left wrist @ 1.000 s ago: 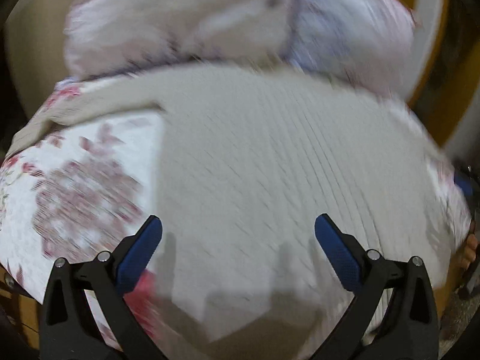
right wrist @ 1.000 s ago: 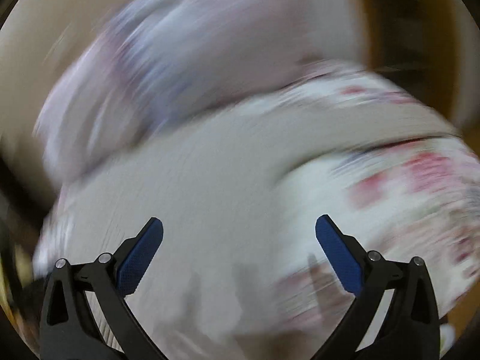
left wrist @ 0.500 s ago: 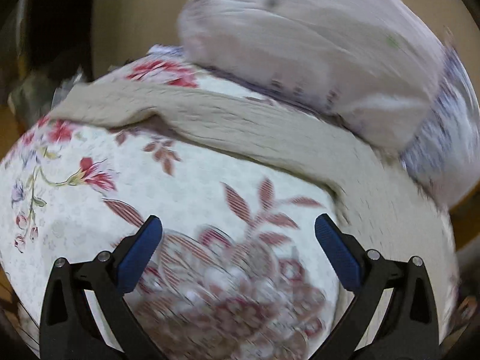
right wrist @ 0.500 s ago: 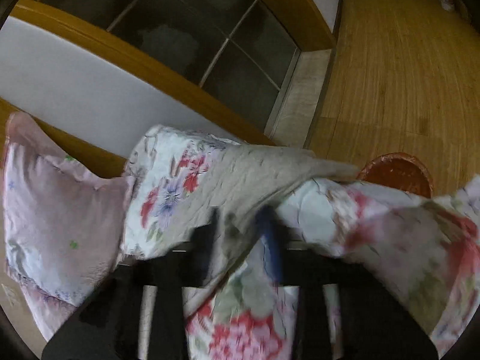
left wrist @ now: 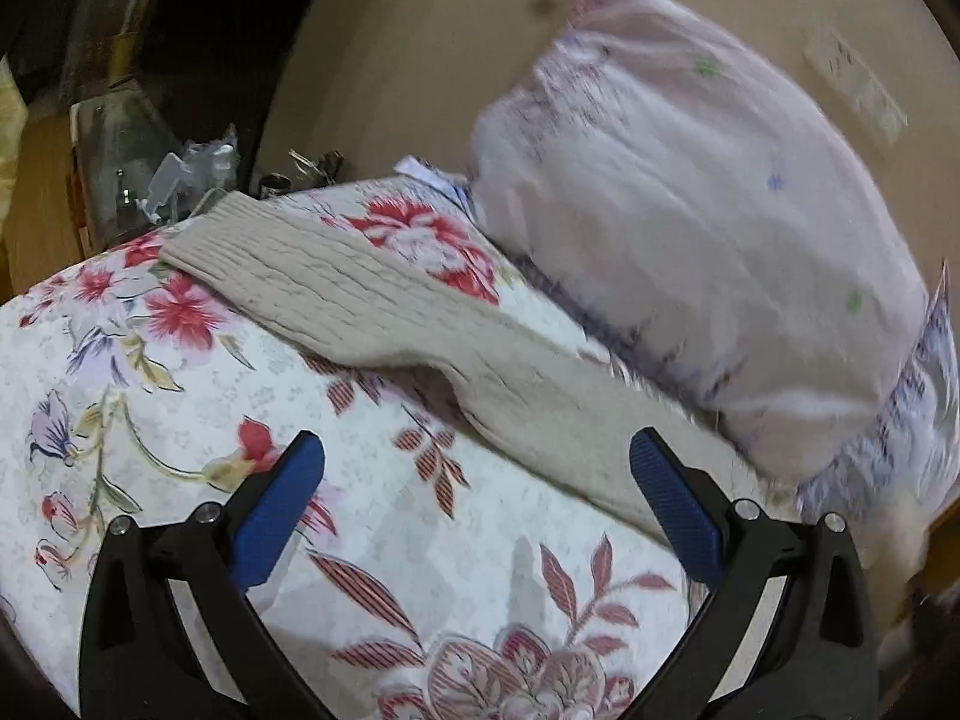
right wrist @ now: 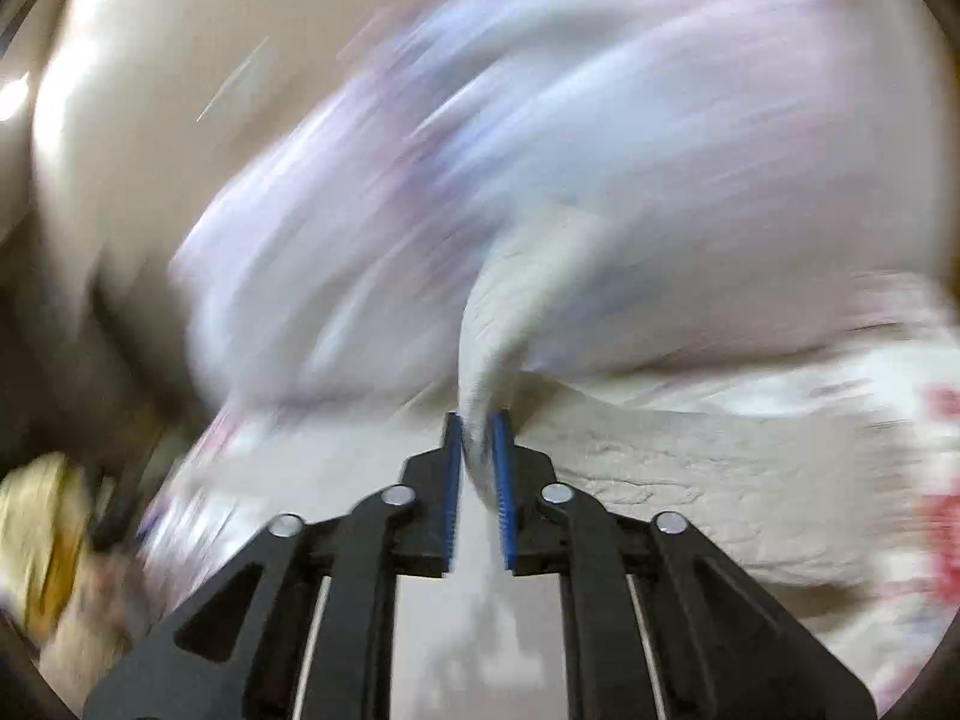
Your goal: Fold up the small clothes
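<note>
A beige knitted sweater (left wrist: 372, 306) lies on a floral bedspread (left wrist: 180, 396), one sleeve stretched toward the far left. My left gripper (left wrist: 474, 498) is open and empty, hovering over the bedspread just in front of the sweater. In the right wrist view my right gripper (right wrist: 478, 438) is shut on a fold of the beige sweater (right wrist: 516, 300), which rises from between the blue pads; the rest of the sweater spreads to the right. That view is heavily blurred.
A large pale pink pillow (left wrist: 690, 192) leans against the beige headboard (left wrist: 420, 30) right behind the sweater. Clutter of small items (left wrist: 180, 180) sits on a dark bedside surface at the far left. The pillow also fills the right wrist view (right wrist: 600, 120).
My right gripper went from open to shut on a fold of the sweater and swung about. My left gripper stayed open and moved left, from over the sweater body to the bedspread.
</note>
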A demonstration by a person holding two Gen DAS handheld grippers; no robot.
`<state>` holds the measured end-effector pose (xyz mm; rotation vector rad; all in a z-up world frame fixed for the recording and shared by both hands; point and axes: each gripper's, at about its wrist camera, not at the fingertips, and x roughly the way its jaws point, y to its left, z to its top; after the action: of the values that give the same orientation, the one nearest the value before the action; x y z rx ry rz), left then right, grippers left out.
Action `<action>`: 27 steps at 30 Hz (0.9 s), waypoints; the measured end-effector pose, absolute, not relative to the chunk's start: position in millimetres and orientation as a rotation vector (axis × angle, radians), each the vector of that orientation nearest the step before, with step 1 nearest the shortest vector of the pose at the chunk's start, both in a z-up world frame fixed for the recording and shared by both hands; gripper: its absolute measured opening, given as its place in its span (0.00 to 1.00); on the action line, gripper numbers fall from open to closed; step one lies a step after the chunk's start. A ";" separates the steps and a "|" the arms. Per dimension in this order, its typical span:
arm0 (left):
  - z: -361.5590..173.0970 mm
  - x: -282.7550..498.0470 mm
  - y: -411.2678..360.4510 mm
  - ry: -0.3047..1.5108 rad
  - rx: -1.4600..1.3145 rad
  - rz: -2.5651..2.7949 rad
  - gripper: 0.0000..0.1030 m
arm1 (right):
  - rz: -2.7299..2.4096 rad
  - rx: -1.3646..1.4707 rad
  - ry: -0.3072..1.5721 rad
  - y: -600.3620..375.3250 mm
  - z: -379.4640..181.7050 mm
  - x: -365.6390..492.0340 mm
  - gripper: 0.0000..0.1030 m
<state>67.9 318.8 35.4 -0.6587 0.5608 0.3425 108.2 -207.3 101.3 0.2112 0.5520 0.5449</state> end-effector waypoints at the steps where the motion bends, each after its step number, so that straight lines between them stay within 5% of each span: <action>1: 36.0 66.9 321.9 0.566 -0.650 0.344 0.98 | 0.606 0.154 0.622 -170.4 90.2 108.9 0.33; 6: 29.6 63.1 347.5 0.576 -0.736 0.317 0.98 | 0.607 0.145 0.616 -158.6 73.4 91.8 0.64; 8: 24.4 67.9 364.3 0.580 -0.826 0.308 0.94 | 0.551 0.211 0.618 -189.0 72.0 94.7 0.65; 12: 10.8 79.7 390.1 0.580 -1.017 0.298 0.67 | 0.444 0.318 0.637 -243.5 64.7 111.9 0.68; 17: 0.4 88.5 407.8 0.577 -1.146 0.343 0.49 | 0.357 0.376 0.647 -291.7 54.7 109.0 0.68; 22: -7.7 94.6 427.9 0.585 -1.172 0.460 0.09 | 0.328 0.403 0.654 -311.7 41.9 105.5 0.71; 27: 52.0 122.3 368.1 0.574 -0.887 0.277 0.06 | 0.301 0.418 0.629 -335.5 36.2 95.6 0.71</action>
<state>122.3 368.1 52.0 -0.8874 0.5741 0.2773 95.6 -335.5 36.2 0.4184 0.6293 0.3009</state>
